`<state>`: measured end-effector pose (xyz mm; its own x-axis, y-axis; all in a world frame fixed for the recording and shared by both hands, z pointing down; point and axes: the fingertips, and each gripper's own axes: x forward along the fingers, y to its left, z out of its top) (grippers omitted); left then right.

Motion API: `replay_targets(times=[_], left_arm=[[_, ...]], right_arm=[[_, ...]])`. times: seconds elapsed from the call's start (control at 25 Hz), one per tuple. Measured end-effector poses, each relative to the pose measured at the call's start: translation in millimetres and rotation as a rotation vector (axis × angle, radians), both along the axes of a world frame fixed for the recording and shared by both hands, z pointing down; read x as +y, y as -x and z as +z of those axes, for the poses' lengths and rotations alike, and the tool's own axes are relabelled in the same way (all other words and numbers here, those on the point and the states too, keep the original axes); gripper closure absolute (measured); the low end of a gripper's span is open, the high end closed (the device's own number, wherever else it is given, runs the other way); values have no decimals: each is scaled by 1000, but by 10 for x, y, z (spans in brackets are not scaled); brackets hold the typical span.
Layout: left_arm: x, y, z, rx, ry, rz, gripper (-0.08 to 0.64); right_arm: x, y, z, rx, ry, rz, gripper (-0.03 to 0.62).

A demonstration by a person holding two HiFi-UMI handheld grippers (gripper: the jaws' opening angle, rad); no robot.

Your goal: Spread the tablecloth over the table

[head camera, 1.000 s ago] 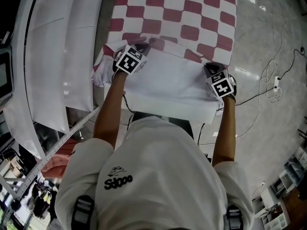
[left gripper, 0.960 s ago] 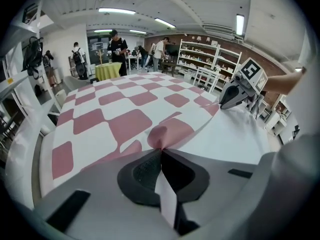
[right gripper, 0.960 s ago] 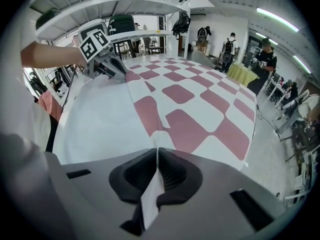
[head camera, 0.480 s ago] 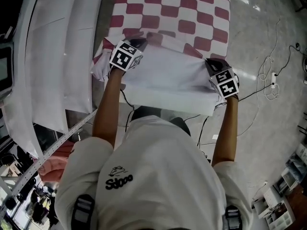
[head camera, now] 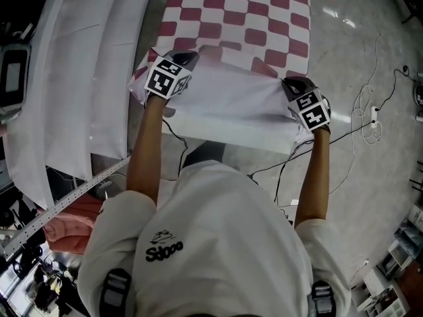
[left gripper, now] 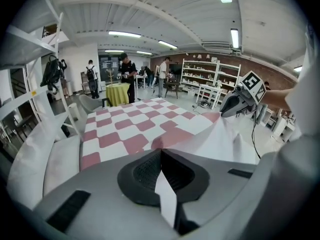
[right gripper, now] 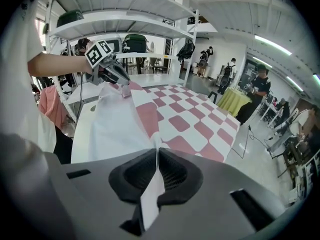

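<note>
The red-and-white checked tablecloth [head camera: 244,25] lies over the table, which it hides. Its near edge is lifted, and the white underside [head camera: 231,111] stretches between my two grippers. My left gripper [head camera: 184,59] is shut on the near left corner, and my right gripper [head camera: 295,84] is shut on the near right corner. In the left gripper view a strip of cloth [left gripper: 165,199] is pinched in the closed jaws of the left gripper [left gripper: 161,166], with the right gripper [left gripper: 239,100] across the cloth. The right gripper view shows the right gripper [right gripper: 157,170] nipping cloth [right gripper: 150,199], and the left gripper [right gripper: 114,70] far left.
White shelving [head camera: 73,78] stands close on the left of the table. Cables and a power strip [head camera: 373,114] lie on the floor at right. Behind the table stand several people, a yellow-draped round table [left gripper: 119,93] and white racks [left gripper: 210,81].
Both grippers have risen together with the near edge of the cloth. The white underside now hangs higher and tauter between them.
</note>
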<state>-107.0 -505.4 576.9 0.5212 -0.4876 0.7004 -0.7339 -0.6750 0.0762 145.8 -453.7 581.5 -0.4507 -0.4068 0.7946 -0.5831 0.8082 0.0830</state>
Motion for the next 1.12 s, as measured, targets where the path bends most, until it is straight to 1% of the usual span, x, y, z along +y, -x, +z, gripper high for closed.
replay_targets(times=[0.2,0.36,0.6,0.88,1.12], left_arm=[[218,-2,-122,-13,-16,21,531],[460,-54,-240,-7,-18,45,532],[969,-85,-457,5,-38,45,532],[1627,-125,-810,50,-110,7,532],[2195,-204,-1022,54,-165,-54,532]], right_arm=[[228,41,-169,-22,-22,-4,558],[448,38,-336,-45,-37,-14,558],[885,-17,-580,-66,-68,-43,558],[1493,-59,-820,-74,-133,-79,557],[1954,-73,-877,-39,-208,-71,557]])
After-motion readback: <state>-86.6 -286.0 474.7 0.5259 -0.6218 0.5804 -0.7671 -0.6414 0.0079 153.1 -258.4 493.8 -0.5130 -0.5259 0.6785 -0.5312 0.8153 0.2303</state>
